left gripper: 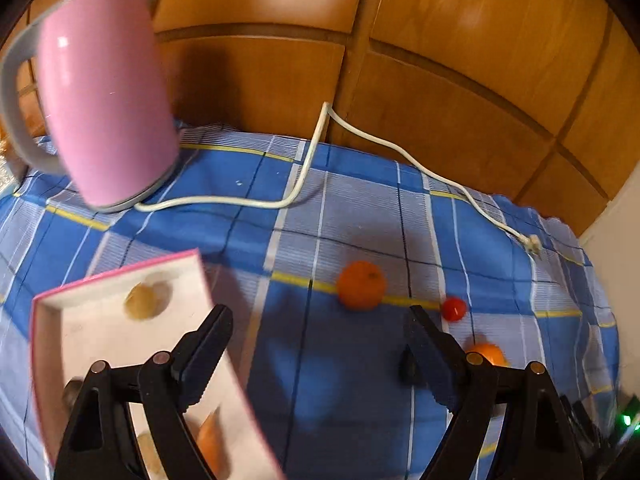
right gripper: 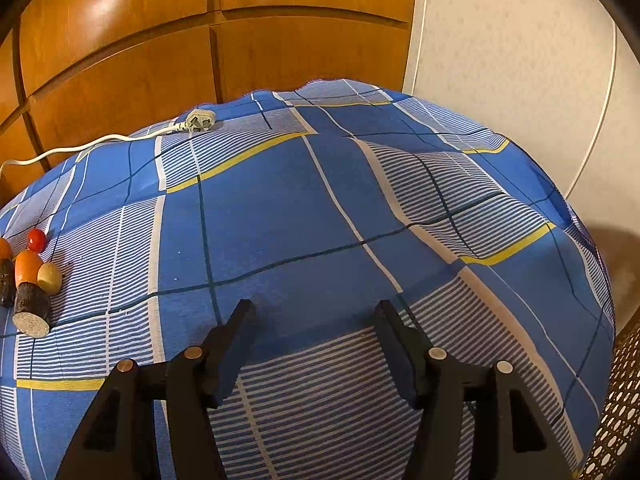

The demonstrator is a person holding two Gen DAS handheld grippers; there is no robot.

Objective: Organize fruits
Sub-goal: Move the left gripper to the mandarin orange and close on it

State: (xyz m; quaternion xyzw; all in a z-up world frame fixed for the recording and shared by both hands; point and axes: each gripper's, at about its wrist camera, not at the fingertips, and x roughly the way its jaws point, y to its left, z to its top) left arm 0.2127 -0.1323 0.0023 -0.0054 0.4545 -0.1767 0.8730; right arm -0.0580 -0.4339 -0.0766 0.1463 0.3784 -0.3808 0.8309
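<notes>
My left gripper is open and hangs above the blue checked cloth with nothing between its fingers. Just beyond it lie an orange and a small red tomato. A second orange is partly hidden behind the right finger. Under the left finger, a white box with a pink rim holds a yellowish fruit and an orange piece. My right gripper is open over bare cloth. Far to its left sit the tomato, an orange, a pale yellow fruit and a dark cylinder.
A pink kettle stands at the back left. Its white cord trails across the cloth to a plug. Wooden panels close off the back and a white wall the right. A wicker surface lies past the table's right edge.
</notes>
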